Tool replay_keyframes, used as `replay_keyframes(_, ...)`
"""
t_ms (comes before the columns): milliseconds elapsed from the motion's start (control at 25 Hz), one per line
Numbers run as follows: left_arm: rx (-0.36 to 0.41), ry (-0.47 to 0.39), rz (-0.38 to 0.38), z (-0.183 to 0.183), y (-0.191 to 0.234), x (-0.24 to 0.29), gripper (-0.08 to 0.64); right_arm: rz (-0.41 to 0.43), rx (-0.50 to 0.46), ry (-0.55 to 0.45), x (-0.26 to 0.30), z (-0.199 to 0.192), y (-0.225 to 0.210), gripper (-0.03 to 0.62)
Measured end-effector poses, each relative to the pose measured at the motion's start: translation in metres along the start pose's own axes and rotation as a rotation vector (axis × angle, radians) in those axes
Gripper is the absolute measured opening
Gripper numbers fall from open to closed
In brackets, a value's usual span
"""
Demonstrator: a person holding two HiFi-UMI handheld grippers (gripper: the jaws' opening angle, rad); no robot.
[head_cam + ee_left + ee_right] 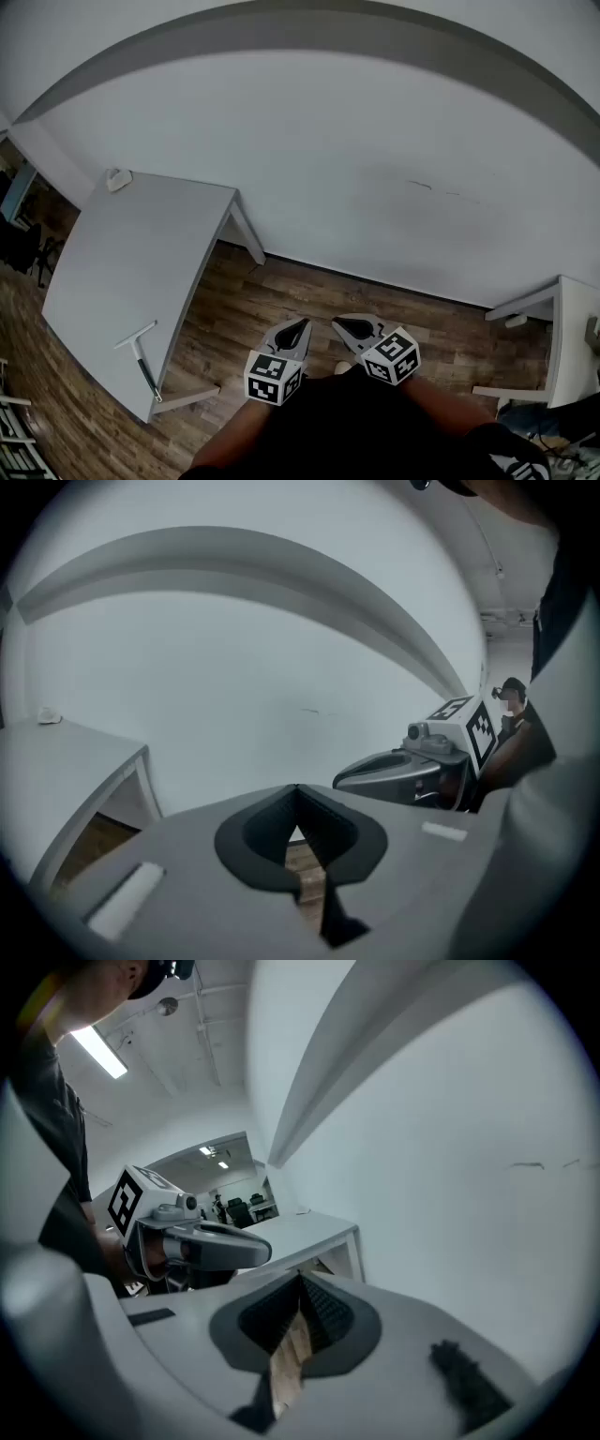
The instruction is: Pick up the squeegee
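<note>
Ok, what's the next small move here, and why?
Probably swing the left hand-held gripper left toward the squeegee, opening its jaws on the way. The squeegee lies untouched near the white table's front edge, well off to that side, and this gripper's jaws are together with nothing between them.

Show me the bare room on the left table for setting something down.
The table is bare across its whole middle, from the small white object at its far corner to the squeegee at its near end. Only that near end is crowded: the squeegee lies by the edge there.
</note>
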State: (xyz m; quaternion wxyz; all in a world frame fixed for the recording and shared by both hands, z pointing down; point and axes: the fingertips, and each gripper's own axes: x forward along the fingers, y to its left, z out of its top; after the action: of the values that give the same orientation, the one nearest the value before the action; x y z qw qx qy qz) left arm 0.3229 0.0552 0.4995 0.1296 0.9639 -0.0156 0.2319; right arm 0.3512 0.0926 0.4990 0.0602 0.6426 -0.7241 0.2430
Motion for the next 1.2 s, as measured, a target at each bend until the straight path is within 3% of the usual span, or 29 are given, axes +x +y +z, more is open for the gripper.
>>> replay_keyframes(240, -0.041, 0.006, 0.090, -0.015, 0.020, -0.018, 0.008, 0.062, -0.008, 0.010, 0.017, -0.002, 0.007, 0.006)
replay_keyframes(560, -0.148, -0.018, 0.307, -0.035, 0.042, -0.067, 0.008, 0.291, -0.063, 0.084, 0.055, -0.015, 0.054, 0.006)
replay_keyframes(760, -0.193, 0.013, 0.394, -0.065, 0.046, -0.104, 0.008, 0.408, -0.095, 0.109, 0.070, -0.021, 0.095, 0.006)
replay_keyframes(1200, -0.231, -0.043, 0.499, -0.085, 0.066, -0.177, 0.008, 0.504, -0.135, 0.124, 0.099, -0.023, 0.168, 0.006)
